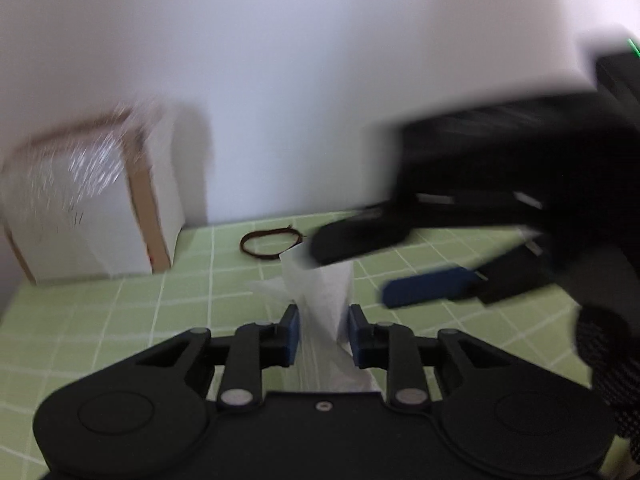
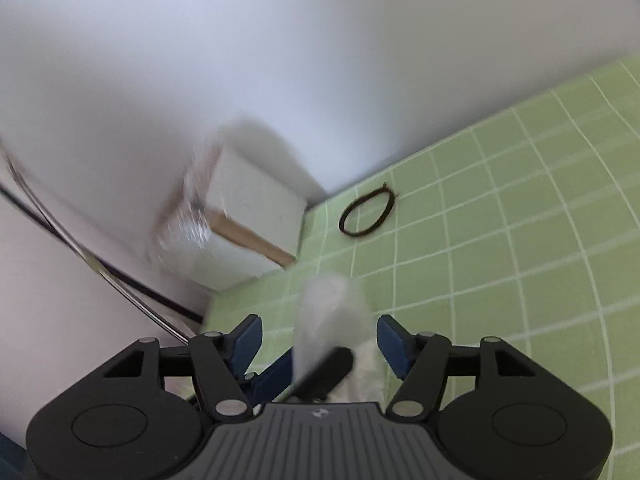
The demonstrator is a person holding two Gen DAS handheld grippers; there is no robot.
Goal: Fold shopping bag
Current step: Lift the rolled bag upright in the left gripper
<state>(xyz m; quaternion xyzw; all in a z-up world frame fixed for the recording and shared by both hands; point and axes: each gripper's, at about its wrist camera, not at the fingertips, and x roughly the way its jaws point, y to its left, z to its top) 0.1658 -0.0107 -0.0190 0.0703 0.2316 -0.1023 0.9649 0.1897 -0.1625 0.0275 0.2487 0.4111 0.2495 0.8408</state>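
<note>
The shopping bag point(image 1: 320, 300) is a thin, translucent white bundle gathered into a narrow upright strip. My left gripper point(image 1: 324, 334) is shut on it, its blue pads pressed against both sides just above the green grid mat point(image 1: 120, 320). My right gripper point(image 1: 352, 272) reaches in from the right, blurred, jaws open beside the strip's top end. In the right wrist view the bag point(image 2: 332, 308) rises blurred between the wide-open fingers of my right gripper point(image 2: 320, 340), which do not touch it. The left gripper point(image 2: 316, 364) holds the bag from below.
A white box with brown tape point(image 1: 92, 208) stands at the mat's back left against the white wall point(image 2: 248, 216). A brown elastic loop point(image 1: 270, 244) lies on the mat behind the bag point(image 2: 366, 216). A dark gloved hand point(image 1: 600, 360) is at the right edge.
</note>
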